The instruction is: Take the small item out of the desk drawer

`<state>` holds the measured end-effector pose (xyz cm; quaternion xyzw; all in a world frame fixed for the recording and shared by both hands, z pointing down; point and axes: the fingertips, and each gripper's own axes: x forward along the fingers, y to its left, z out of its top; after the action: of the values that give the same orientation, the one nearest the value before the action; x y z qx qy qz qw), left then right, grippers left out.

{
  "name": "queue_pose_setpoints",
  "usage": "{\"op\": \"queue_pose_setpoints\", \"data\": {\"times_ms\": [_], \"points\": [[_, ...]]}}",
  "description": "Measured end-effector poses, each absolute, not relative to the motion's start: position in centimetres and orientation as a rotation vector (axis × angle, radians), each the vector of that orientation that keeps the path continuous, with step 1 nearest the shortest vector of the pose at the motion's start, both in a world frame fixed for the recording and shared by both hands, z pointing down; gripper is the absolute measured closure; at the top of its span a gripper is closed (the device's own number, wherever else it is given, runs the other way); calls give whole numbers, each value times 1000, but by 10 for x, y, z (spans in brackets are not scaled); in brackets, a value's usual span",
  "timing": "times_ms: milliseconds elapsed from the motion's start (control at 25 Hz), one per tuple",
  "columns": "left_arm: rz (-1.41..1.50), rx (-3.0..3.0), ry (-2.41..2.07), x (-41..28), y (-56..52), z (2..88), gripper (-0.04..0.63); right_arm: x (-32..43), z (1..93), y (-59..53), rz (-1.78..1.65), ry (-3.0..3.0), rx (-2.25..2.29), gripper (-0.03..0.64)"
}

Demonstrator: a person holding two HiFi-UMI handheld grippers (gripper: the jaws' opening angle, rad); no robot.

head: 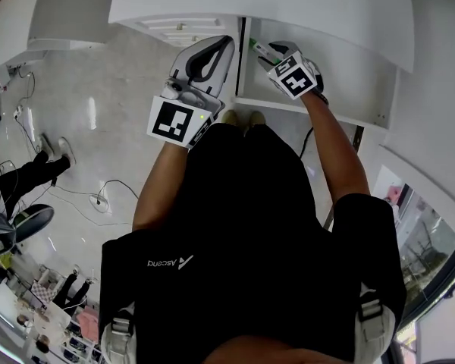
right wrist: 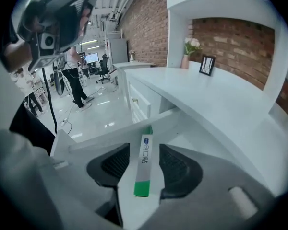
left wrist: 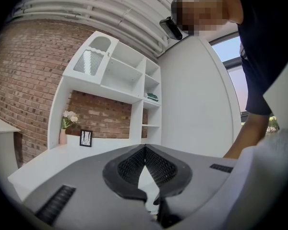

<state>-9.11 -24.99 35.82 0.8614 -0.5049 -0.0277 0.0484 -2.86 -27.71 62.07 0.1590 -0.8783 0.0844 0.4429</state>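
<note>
A small stick packet (right wrist: 143,174), white with green ends, lies on the bottom of the open white desk drawer (right wrist: 105,140). My right gripper (right wrist: 145,151) points down into the drawer and is open, one pad on each side of the packet without pressing it. In the head view the right gripper (head: 262,50) reaches into the drawer (head: 288,106), with the packet's green end (head: 255,46) at its tips. My left gripper (head: 226,45) is held level beside it, over the drawer's left edge. Its pads meet, shut on nothing (left wrist: 145,150).
The white desk top (right wrist: 206,95) runs above the drawer, with a vase of flowers (right wrist: 191,49) and a small picture frame (right wrist: 207,65) at the back. A white shelf unit (left wrist: 115,75) stands against the brick wall. Cables (head: 106,196) lie on the floor to the left.
</note>
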Motion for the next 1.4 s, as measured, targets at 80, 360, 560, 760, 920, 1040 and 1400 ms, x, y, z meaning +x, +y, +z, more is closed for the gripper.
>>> {"op": "queue_pose_setpoints", "data": {"times_ms": [80,360,560,760,920,1040,1400], "points": [[-79,2620,-1547,-94,-252,359,597,-29,630,-279,220,-2148,383,426],[-62,2597,-1559,-100,-257,363,597,-29,660,-279,265,-2065,329,426],[-61,2593,-1559,-101,-257,365,597,-26,669,-279,265,-2039,318,460],[-32,2570,-1565,-104,-256,372,597,-24,671,-281,261,-2032,321,522],[-23,2569,-1549,-103,-254,373,597,-21,663,-280,268,-2035,340,525],[-27,2582,-1532,-100,-251,372,597,-16,657,-280,272,-2040,371,526],[-43,2625,-1469,-91,-250,375,597,-7,606,-283,252,-2134,492,526]]}}
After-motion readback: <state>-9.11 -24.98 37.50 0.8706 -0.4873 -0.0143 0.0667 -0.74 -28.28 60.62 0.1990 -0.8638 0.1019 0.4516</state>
